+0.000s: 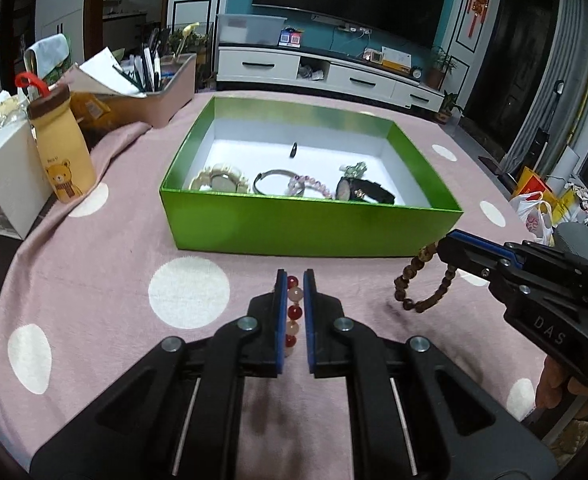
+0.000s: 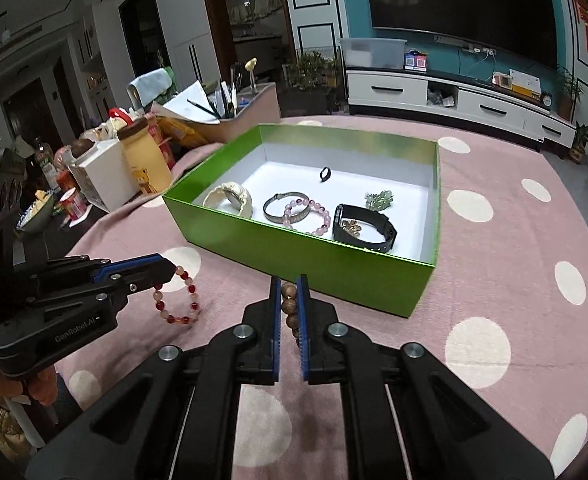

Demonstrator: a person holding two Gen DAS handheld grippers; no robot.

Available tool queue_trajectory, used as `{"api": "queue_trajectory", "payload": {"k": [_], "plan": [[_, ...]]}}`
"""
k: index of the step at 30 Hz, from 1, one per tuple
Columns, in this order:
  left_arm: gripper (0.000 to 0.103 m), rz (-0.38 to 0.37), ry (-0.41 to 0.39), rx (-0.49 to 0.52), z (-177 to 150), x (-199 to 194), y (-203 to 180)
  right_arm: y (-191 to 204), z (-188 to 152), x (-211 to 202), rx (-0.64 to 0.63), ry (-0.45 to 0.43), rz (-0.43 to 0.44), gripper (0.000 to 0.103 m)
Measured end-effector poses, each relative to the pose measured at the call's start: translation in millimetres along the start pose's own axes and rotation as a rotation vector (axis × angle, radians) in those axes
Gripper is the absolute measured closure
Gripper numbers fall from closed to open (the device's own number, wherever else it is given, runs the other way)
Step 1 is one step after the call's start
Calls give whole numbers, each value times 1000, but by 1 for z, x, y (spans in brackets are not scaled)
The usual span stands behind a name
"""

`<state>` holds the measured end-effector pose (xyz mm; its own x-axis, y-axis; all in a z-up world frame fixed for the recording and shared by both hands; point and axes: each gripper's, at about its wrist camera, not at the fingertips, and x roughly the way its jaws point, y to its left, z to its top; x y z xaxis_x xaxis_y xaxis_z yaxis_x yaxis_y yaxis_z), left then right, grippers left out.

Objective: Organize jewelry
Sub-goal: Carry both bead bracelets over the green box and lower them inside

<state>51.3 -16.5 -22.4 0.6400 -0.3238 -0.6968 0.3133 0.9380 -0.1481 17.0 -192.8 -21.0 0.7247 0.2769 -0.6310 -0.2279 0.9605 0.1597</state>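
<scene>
1. Left gripper [image 1: 294, 280] is clamped on a red and pink bead bracelet [image 2: 177, 298]; most of the loop is hidden between the jaws in its own view but hangs clear in the right wrist view, its bottom touching the pink dotted tablecloth [image 1: 94, 264].
2. Right gripper [image 2: 289, 284] is clamped on a brown wooden bead bracelet [image 1: 421, 280]; from its own camera only a few beads show.
3. Both bracelets are outside the green box [image 2: 294, 248], just before its near wall.
4. That near wall cuts off part of the box contents in the left view.
5. Inside the box: one cream watch [image 2: 232, 198], one silver bangle [image 2: 282, 208], one pale pink bead bracelet [image 2: 313, 216], one black watch [image 2: 363, 228], one small black ring [image 2: 325, 174], and one greenish piece [image 2: 378, 199] too small to identify.
6. A yellow bear bottle [image 1: 64, 152] and a white box [image 1: 6, 184] stand at the table's left edge.
</scene>
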Motion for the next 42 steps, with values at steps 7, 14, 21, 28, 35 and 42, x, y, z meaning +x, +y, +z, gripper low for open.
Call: {"api": "queue_trajectory", "payload": {"k": [7, 14, 21, 28, 35, 42], "plan": [[96, 9, -19, 17, 6, -18, -11, -1, 3, -26, 7, -46, 0, 96], [96, 23, -42, 33, 13, -33, -18, -2, 10, -46, 6, -93, 0, 96], [96, 33, -75, 55, 23, -44, -24, 0, 19, -62, -3, -133, -2, 96], [96, 42, -91, 63, 33, -48, -28, 0, 26, -71, -14, -155, -8, 96], [96, 53, -100, 75, 43, -46, -28, -3, 35, -74, -11, -169, -10, 96], [96, 57, -107, 91, 53, -42, -31, -8, 43, -73, -7, -177, -17, 96]]}}
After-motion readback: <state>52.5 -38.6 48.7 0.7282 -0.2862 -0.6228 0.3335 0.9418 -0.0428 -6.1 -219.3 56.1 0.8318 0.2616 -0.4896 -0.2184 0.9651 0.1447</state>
